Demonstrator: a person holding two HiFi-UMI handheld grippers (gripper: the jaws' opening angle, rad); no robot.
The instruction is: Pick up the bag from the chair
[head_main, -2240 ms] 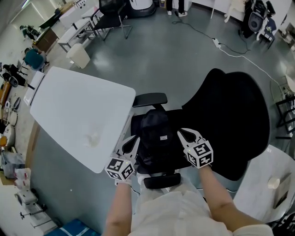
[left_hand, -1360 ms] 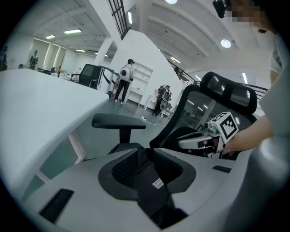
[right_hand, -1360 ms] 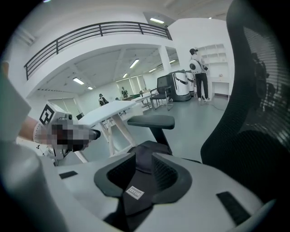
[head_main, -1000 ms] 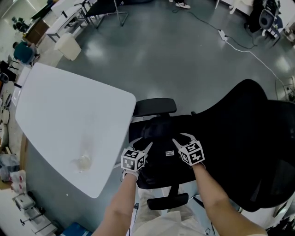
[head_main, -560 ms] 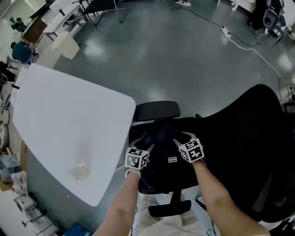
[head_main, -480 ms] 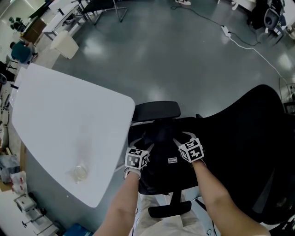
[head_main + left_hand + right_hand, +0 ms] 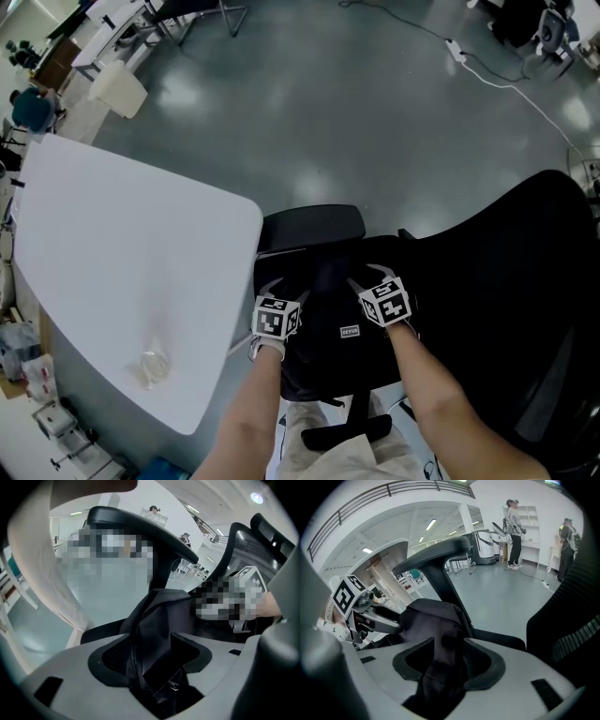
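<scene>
A black bag (image 7: 330,314) lies on the seat of a black office chair (image 7: 506,281). In the head view my left gripper (image 7: 286,291) grips the bag's left side and my right gripper (image 7: 361,277) its right side, near the top. In the left gripper view, dark bag fabric (image 7: 157,630) is pinched between the jaws of the left gripper (image 7: 152,660). The right gripper view shows the same for the right gripper (image 7: 443,660), with bag cloth (image 7: 436,620) bunched between its jaws. Across the bag, the left gripper (image 7: 356,609) is visible.
A white table (image 7: 122,272) stands close on the left, with a small clear object (image 7: 150,366) on it. One chair armrest (image 7: 312,225) lies just beyond the bag, the other armrest (image 7: 342,433) near my body. Grey floor lies ahead, with a cable (image 7: 487,80) on it.
Both grippers, open beside the bag 2.2 s ago, have moved forward along its sides and closed on the fabric. Over the last half second they barely shift.
</scene>
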